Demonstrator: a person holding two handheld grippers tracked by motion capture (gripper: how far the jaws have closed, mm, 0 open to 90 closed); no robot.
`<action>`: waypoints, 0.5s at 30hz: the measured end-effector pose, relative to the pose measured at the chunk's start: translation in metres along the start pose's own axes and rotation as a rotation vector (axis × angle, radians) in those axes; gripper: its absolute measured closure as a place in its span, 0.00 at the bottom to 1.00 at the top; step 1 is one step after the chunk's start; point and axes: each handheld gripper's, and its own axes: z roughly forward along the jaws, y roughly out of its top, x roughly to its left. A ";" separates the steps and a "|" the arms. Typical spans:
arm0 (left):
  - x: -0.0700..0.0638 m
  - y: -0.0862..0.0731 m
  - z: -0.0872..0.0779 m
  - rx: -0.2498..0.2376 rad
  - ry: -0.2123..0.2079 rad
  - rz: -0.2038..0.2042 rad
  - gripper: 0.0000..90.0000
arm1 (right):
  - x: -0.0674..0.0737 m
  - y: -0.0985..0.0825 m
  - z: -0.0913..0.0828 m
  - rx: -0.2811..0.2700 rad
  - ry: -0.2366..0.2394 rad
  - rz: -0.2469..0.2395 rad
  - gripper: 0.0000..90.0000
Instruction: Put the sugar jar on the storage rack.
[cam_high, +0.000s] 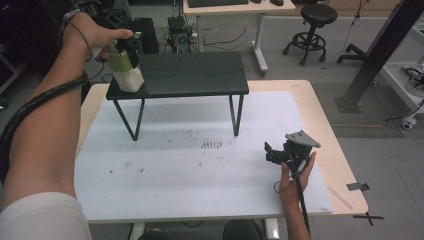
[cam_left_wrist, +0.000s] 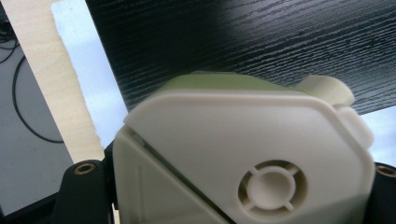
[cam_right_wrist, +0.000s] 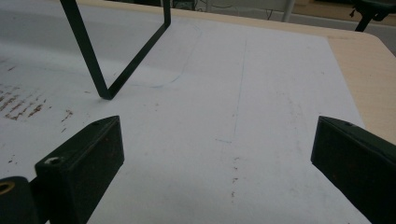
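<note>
Gripping a cream-and-green container (cam_high: 127, 70), the left hand-held gripper (cam_high: 129, 52) has its jaws closed on the container's sides, at the left end of a small black stand (cam_high: 200, 75). In the high view the container stands roughly upright, its long axis near vertical, with the pale base touching the stand's top by the left front corner and the green part uppermost under the gripper. In the left gripper view its cream face (cam_left_wrist: 243, 154) (a flat panel with a round, cross-ribbed knob low on it) looks straight at the camera, and a small tab (cam_left_wrist: 327, 88) juts from one top corner over the dark wood grain.

The right hand-held gripper (cam_high: 280, 152) hovers low over the white mat (cam_high: 200, 170) on the desk (cam_high: 332, 165), well apart from the stand, jaws wide open with nothing between them.
</note>
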 end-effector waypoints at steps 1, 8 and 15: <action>0.000 0.000 0.000 0.000 0.000 0.000 0.33 | 0.000 0.000 0.000 0.000 -0.001 0.001 0.03; 0.000 0.000 0.000 0.000 -0.002 0.000 0.33 | 0.000 0.000 0.000 0.000 -0.002 0.000 0.03; 0.000 0.000 0.000 0.000 -0.002 0.000 0.33 | 0.000 0.000 0.000 0.000 -0.004 0.001 0.03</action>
